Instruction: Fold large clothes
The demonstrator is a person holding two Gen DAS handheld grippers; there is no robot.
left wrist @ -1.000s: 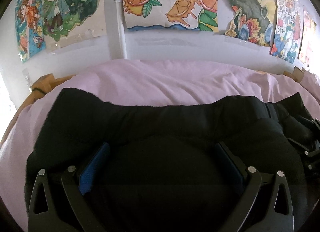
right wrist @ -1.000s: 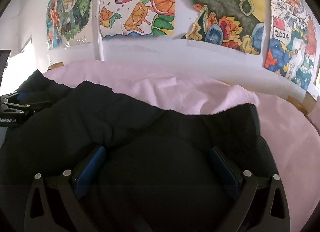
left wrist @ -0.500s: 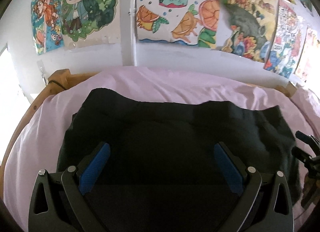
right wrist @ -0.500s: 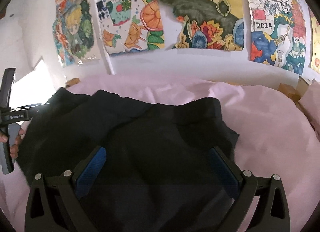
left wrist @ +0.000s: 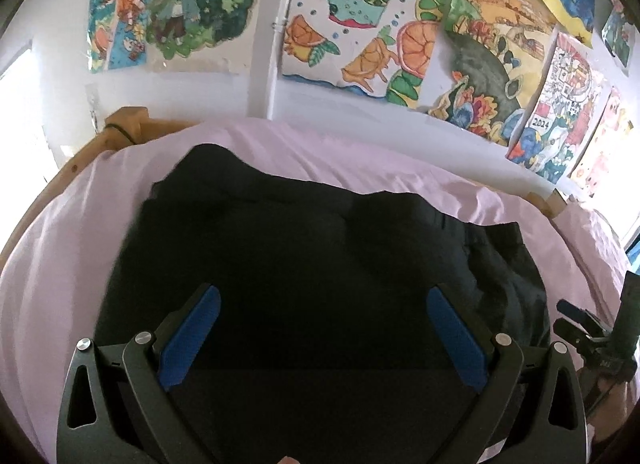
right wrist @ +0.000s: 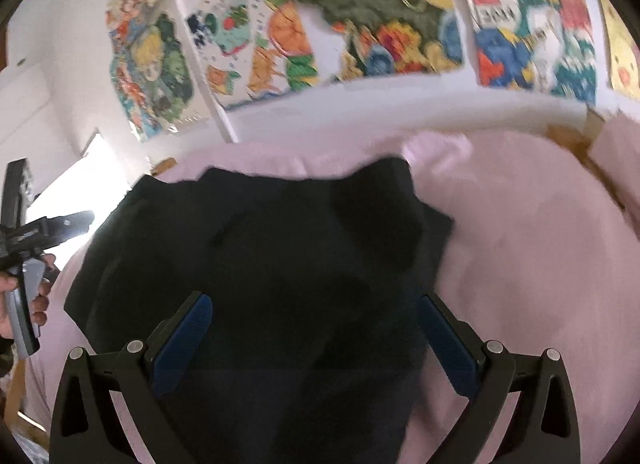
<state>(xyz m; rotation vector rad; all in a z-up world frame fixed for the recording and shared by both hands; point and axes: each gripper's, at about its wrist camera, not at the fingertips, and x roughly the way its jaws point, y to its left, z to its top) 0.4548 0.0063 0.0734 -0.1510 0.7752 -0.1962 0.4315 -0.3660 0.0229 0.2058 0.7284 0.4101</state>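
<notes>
A large black garment lies folded in a rough rectangle on a pink bedsheet. Above its near half hovers my left gripper, open, with nothing between its blue pads. The same garment fills the middle of the right wrist view, its far right corner rumpled. My right gripper hangs open over the garment's near right part, holding nothing. Each gripper shows at the edge of the other's view: the right gripper's body at the far right, the left gripper's body with a hand on it at the far left.
Colourful paintings cover the white wall behind the bed. A wooden bed frame rims the far left corner of the mattress. Bare pink sheet stretches to the right of the garment. A bright window is at the left.
Both grippers have drawn back and up from the garment, staying open. More of the sheet and wall is visible, and the garment lies flatter on the bed.
</notes>
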